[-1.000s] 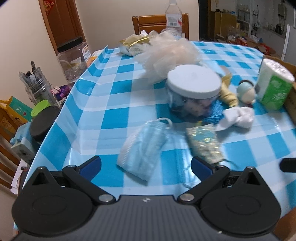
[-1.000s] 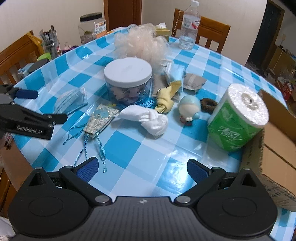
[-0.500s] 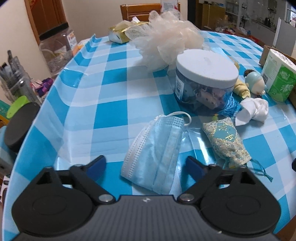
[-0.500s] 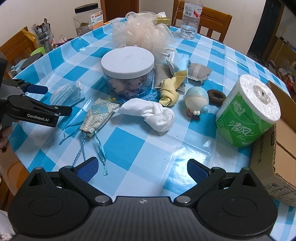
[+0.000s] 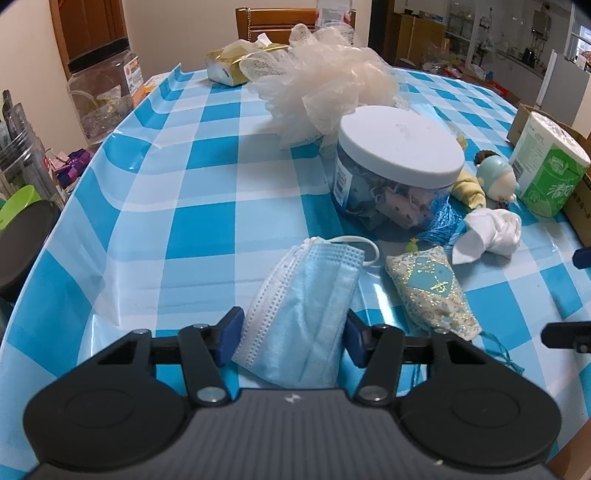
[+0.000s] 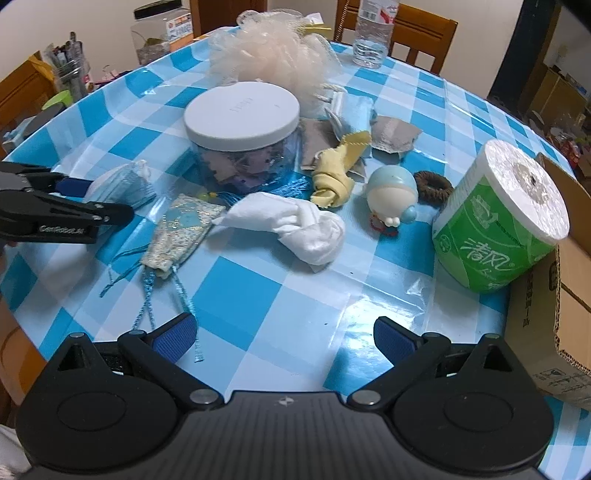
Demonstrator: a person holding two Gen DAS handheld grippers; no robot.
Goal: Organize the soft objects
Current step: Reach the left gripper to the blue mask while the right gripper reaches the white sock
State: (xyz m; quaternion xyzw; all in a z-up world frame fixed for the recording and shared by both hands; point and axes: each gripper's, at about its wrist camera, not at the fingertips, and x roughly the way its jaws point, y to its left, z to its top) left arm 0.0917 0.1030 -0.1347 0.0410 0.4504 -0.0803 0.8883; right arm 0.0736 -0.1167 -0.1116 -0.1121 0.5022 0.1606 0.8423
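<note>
A light blue face mask point(image 5: 310, 314) lies on the checked tablecloth between the fingers of my left gripper point(image 5: 293, 338). The jaws stand part closed, one pad on each side of the mask's near end, touching or nearly touching it. In the right wrist view the left gripper point(image 6: 92, 206) sits at the mask point(image 6: 125, 188) on the far left. My right gripper point(image 6: 284, 334) is open and empty, low over the table's near edge. A patterned pouch point(image 6: 181, 229), a white knotted cloth point(image 6: 303, 225), a yellow cloth point(image 6: 336, 173) and a peach bath pouf point(image 6: 269, 55) lie ahead.
A clear jar with a white lid point(image 6: 242, 110) stands mid-table. A toilet roll point(image 6: 498, 218) leans by a cardboard box point(image 6: 554, 295) at right. A small doll point(image 6: 391, 195), a hair tie point(image 6: 434, 186) and a water bottle point(image 6: 373, 33) are there too. A pen holder point(image 5: 18, 162) stands left.
My left gripper has moved forward over the mask and its jaws have narrowed around the mask's near end. My right gripper has edged forward and stays open.
</note>
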